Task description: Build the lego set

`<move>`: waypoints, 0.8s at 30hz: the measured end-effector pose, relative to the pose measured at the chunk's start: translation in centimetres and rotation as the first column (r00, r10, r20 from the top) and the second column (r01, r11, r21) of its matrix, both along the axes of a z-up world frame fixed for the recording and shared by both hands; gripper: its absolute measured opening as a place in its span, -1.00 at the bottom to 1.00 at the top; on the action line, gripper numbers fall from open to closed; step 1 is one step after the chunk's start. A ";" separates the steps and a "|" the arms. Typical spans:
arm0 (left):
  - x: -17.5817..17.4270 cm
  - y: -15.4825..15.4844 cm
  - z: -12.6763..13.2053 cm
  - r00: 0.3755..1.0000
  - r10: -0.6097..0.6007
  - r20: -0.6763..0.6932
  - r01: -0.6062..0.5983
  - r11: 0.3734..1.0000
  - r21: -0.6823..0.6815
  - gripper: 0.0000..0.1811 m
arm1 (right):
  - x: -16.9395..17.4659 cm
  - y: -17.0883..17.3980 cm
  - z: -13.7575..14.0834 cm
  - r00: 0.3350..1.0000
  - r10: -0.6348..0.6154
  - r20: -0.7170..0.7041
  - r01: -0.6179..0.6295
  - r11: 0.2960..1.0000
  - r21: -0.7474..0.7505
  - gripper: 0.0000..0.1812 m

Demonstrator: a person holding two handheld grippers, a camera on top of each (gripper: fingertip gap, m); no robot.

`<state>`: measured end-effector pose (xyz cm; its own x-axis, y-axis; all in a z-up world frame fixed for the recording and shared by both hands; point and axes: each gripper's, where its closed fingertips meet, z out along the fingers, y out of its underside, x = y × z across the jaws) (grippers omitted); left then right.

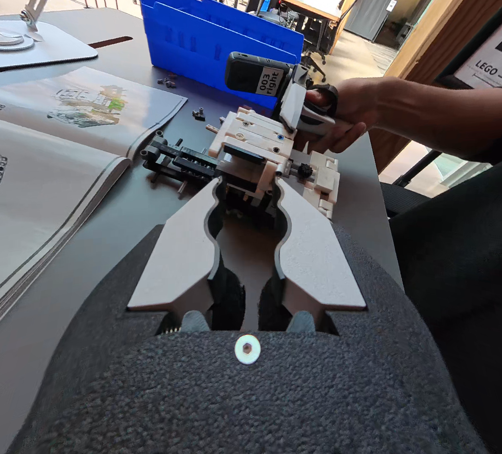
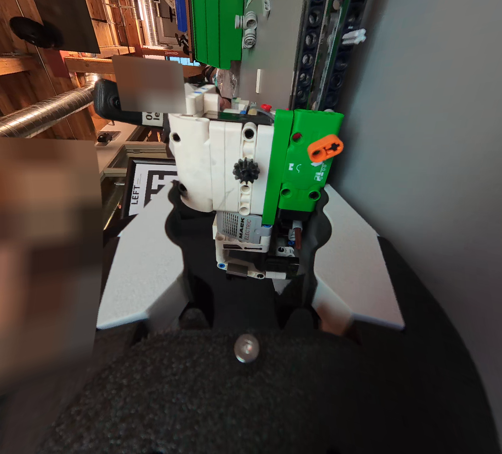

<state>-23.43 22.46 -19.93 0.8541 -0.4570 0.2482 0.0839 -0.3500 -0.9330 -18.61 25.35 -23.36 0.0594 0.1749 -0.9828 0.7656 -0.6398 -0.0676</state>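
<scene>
The lego model (image 1: 252, 139) is a white cab block with a black chassis beam (image 1: 184, 158) sticking out to the left. It lies on the dark table. My left gripper (image 1: 248, 183) is closed around the model's near end, both tips touching it. My right gripper (image 1: 288, 126), held by a hand, is turned on its side and clamps the cab from the right. In the right wrist view my right gripper (image 2: 250, 191) holds the model (image 2: 217, 164) between its tips. The model's black gear (image 2: 246, 169), green panel (image 2: 304, 169) and orange piece (image 2: 324, 149) face the camera.
A blue bin (image 1: 217, 41) stands behind the model. An open instruction book (image 1: 68, 128) lies at the left, with small loose parts (image 1: 199, 114) near it. A monitor base (image 1: 40, 44) is far left. A green bin (image 2: 214, 6) and a long dark beam frame (image 2: 312, 47) lie beyond. My right fingertips sit around 8 centimeters from my left ones.
</scene>
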 end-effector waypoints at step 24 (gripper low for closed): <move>4.1 2.3 -1.8 0.986 0.020 -0.167 -0.025 0.999 -0.026 -0.83 | 3.0 2.9 2.5 0.990 0.135 -0.027 -0.082 0.737 0.671 -0.04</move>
<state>-19.37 24.73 -21.78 0.8947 -0.4319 0.1136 -0.0640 -0.3759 -0.9245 -15.66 28.23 -20.86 -0.0644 0.7881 -0.6122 0.8035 -0.3229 -0.5002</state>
